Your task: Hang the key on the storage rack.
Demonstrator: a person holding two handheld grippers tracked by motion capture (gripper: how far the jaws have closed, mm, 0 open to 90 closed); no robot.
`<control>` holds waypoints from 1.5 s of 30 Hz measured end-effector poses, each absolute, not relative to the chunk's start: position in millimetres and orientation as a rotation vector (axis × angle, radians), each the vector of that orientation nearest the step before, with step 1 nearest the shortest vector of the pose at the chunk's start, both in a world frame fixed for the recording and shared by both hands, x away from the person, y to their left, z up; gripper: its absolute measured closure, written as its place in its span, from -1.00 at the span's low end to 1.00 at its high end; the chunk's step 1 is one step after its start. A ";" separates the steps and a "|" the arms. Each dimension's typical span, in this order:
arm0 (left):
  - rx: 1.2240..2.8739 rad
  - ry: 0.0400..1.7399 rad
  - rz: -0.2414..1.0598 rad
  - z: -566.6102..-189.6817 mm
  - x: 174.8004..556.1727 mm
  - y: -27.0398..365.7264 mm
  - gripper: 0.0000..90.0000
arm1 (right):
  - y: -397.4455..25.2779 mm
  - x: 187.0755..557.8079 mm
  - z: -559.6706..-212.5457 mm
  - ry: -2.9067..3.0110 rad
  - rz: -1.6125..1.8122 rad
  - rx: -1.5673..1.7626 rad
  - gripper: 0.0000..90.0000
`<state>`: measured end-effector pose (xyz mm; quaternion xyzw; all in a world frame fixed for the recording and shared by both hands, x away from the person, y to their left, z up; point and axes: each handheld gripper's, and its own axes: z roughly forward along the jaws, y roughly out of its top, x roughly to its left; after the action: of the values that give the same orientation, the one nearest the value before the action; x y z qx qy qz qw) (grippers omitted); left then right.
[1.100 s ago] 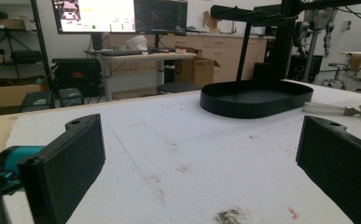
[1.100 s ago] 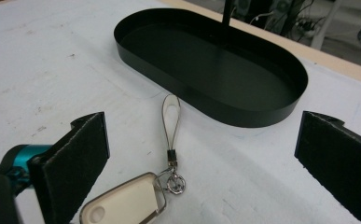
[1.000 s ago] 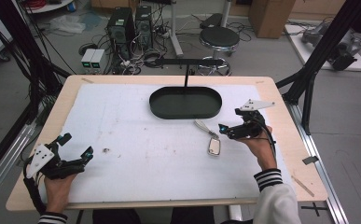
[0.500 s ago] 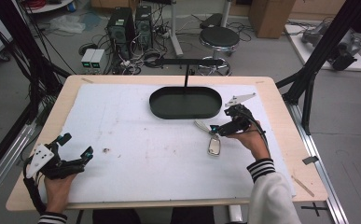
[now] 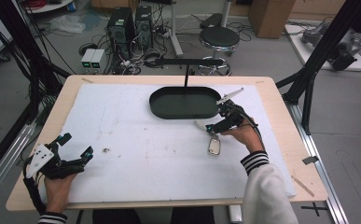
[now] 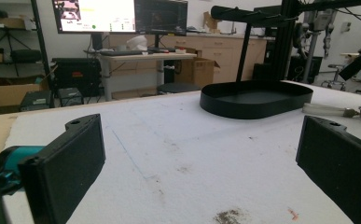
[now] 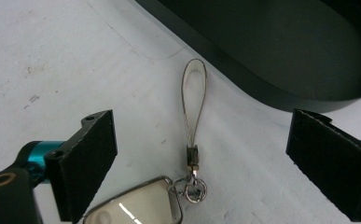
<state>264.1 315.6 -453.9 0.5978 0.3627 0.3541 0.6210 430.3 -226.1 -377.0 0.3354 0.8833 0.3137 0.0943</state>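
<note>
Right tool (image 7: 201, 163) spread wide, straddling keychain strap (image 7: 193, 100) beside black tray (image 5: 185, 102), lined up for pinch. Left tool (image 5: 75, 147) gaping, empty, parked on tabletop (image 5: 122, 140).

A white sheet (image 5: 145, 154) covers most of the wooden table (image 5: 281, 93). The sheet has a small dark smudge (image 5: 106, 150) near its left side. On the floor behind the table stand a round black stool (image 5: 220, 37), two black computer towers (image 5: 122, 25) and two small white boxes (image 5: 92, 58), with many cables around them. A brown cardboard box (image 5: 267, 16) sits farther back. Two screens (image 6: 94, 14) stand on a far desk (image 6: 145, 56).
</note>
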 end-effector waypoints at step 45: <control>1.375 0.836 0.811 -453.8 264.5 315.5 -0.96 | -194.3 447.8 -403.2 2.804 0.466 0.992 0.44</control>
<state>264.5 315.5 -453.8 0.5980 0.3637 0.3530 0.6209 447.8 -194.3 -403.2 0.3288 0.9294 0.1545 0.0655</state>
